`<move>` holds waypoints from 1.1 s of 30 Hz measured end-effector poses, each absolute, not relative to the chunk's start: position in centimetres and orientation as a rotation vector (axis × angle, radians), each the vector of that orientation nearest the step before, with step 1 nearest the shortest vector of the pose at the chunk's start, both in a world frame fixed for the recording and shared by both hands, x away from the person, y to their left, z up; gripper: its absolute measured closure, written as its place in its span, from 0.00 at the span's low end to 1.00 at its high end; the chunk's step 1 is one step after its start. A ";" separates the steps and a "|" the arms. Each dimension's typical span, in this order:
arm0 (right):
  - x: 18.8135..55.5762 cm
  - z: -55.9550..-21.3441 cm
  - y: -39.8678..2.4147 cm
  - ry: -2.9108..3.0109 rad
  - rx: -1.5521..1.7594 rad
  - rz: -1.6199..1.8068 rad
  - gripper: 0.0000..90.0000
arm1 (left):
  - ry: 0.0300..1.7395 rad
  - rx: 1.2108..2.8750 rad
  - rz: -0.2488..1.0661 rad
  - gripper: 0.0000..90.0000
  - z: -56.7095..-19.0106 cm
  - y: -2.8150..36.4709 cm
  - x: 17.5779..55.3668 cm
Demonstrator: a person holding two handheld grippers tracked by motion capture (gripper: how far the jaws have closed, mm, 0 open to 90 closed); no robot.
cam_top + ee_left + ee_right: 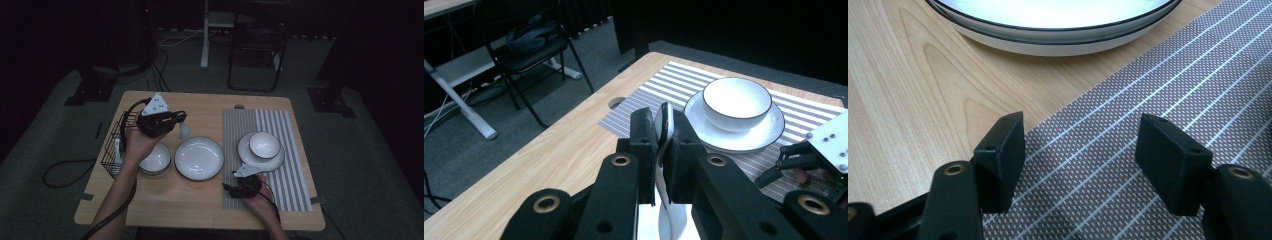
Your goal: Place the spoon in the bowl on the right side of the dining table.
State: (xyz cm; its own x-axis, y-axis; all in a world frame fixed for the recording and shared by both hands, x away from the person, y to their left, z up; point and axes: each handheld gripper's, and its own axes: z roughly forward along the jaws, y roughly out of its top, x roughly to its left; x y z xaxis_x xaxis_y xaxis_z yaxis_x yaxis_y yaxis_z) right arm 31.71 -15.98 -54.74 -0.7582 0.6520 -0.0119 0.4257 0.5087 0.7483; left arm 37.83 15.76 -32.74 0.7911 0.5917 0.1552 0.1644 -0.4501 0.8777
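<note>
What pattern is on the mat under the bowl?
Grey and white stripes. The mat shows best in the left gripper view, under the plate and bowl.

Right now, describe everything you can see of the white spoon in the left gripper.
The white spoon looks like glossy glazed ceramic with a dark line along its edge. The left gripper is shut on it, its two black jaws pressing on either side of the handle. In the high view its pale bowl end hangs below the jaws, in the air above the table, behind the large empty plate. Nothing else touches it.

Tabletop (908,90): pale wood grain, smooth, matt. Placemat (1148,100): woven, striped, textured. Spoon (665,125), plate (1058,30): glossy white ceramic.
</note>
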 end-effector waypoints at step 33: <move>31.7 -54.7 -16.0 2.463 0.906 1.102 0.40 | 0.526 2.002 0.517 0.94 -33.1 13.1 39.3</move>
State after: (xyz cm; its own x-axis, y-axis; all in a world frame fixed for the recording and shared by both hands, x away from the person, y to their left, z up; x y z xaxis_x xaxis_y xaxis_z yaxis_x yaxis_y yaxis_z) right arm 31.72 -15.98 -54.74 -0.7584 0.6517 -0.0109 0.4261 0.5083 0.7483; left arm 39.25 13.15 -33.08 0.8166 0.5599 0.1402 0.1501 -0.4406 0.8851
